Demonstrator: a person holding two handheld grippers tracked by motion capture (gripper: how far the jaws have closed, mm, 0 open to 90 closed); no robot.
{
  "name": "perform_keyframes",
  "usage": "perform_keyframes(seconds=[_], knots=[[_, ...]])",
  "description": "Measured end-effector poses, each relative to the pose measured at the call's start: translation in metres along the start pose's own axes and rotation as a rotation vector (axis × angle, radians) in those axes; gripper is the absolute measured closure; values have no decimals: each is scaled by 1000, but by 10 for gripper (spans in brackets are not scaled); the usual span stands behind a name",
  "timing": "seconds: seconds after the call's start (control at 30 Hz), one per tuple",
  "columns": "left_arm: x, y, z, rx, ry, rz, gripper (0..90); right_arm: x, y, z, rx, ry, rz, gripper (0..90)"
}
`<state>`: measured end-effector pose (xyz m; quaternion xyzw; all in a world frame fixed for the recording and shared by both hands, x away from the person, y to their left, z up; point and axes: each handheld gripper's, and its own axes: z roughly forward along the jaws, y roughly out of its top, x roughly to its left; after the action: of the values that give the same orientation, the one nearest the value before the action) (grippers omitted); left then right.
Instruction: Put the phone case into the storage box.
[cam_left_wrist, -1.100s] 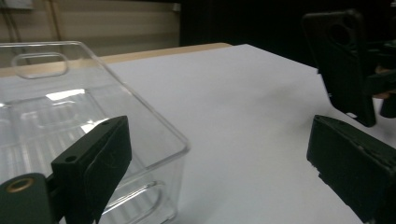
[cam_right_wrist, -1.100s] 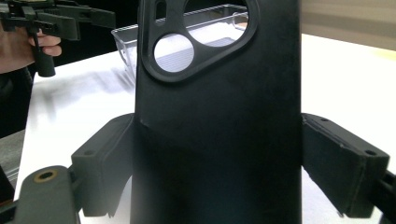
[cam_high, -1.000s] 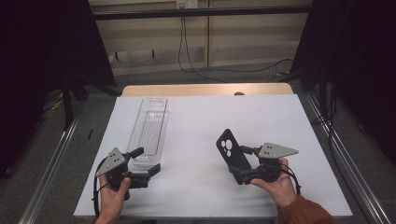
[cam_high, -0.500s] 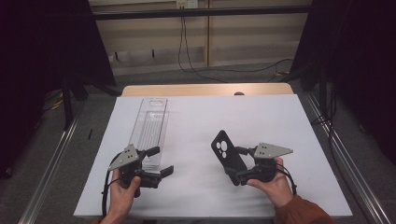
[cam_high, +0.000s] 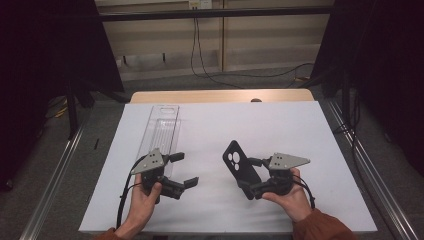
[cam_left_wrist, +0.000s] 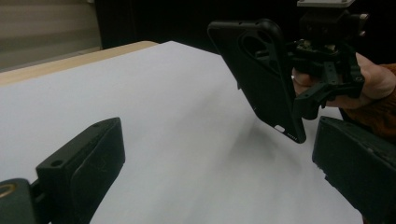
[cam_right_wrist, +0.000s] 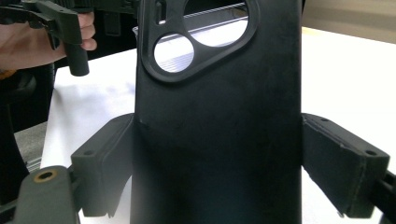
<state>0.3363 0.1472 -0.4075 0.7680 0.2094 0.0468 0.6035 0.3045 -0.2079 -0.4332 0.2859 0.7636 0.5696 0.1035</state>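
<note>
A black phone case (cam_high: 239, 166) with a camera cutout stands tilted above the white table, its back facing left. My right gripper (cam_high: 250, 177) is shut on its lower part, and in the right gripper view the case (cam_right_wrist: 219, 116) sits between the two pads (cam_right_wrist: 343, 163). My left gripper (cam_high: 185, 169) is open with nothing in it and points right toward the case, a short gap away. In the left gripper view the case (cam_left_wrist: 261, 79) hangs ahead, right of centre, between the open jaws of my left gripper (cam_left_wrist: 219, 161).
A long clear plastic tray (cam_high: 161, 131) lies on the white table sheet (cam_high: 300, 130), just behind the left gripper. A wooden strip (cam_high: 220, 96) runs along the table's far edge. Metal rails (cam_high: 55, 175) flank both sides.
The left gripper has moved right from the tray's near end and turned toward the case. The right gripper has shifted slightly left with the case held.
</note>
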Motion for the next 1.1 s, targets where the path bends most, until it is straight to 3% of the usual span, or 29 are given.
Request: perform_keyframes(seconds=[0.13,0.23,0.3,0.47,0.53,0.7,0.97,1.03,1.1], knots=[[1,3,9,9,-42,-1,25,0,1,-1,-2,7,-2,142],[1,6,14,4,-57,-21,25,0,1,-1,-3,11,-5,142],[2,10,18,14,-54,-7,24,-2,7,1,-23,17,3,141],[7,19,26,6,-100,1,19,-6,14,5,-32,20,-7,142],[9,22,31,0,-100,10,14,-8,16,7,-22,19,-13,142],[17,31,42,-29,-139,-1,10,-13,22,16,-29,37,-16,142],[17,53,59,-3,-188,66,13,-17,21,20,-18,68,-31,142],[16,56,62,-4,-217,71,20,-17,20,20,-22,80,-23,142],[15,57,64,-2,-219,71,20,-16,19,20,-21,94,-19,142]])
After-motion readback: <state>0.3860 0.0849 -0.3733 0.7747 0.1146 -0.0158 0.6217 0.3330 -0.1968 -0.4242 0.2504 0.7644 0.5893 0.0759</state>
